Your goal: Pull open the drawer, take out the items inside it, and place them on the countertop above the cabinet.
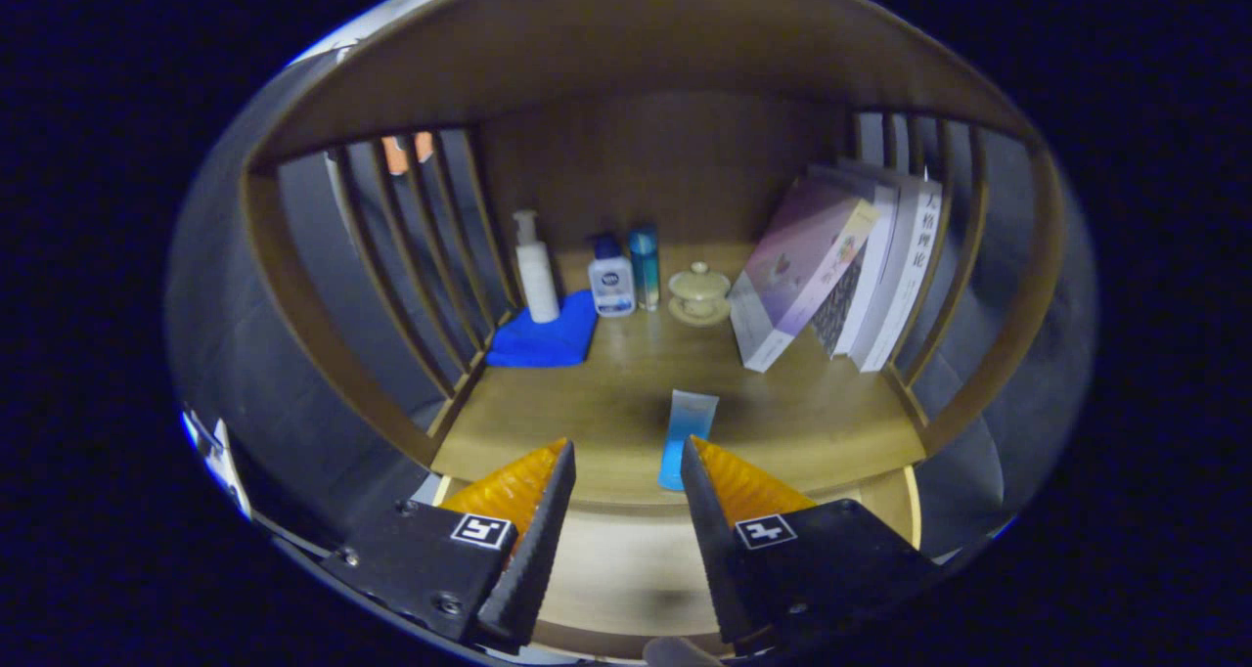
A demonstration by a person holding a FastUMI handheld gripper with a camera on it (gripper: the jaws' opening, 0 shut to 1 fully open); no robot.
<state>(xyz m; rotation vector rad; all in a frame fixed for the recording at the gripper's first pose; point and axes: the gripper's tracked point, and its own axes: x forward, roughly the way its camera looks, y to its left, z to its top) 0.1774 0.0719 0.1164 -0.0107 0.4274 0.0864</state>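
My gripper (627,445) is open, with nothing between its fingers, and hovers at the front edge of the wooden countertop (802,422). A light blue tube (685,437) lies flat on the countertop just ahead of the right fingertip, its lower end at the front edge. It sits beside that finger and is not gripped. Below the edge, between the fingers, I see the pale wooden inside of the open drawer (626,559). A small grey shape (675,653) peeks up at the drawer's near side; I cannot tell what it is.
At the back of the countertop stand a white pump bottle (536,271), a white bottle with a blue cap (611,281), a teal can (644,266) and a lidded ceramic cup (699,293). A blue cloth (544,336) lies back left. Books (841,276) lean at the right. Slatted walls (411,256) close both sides.
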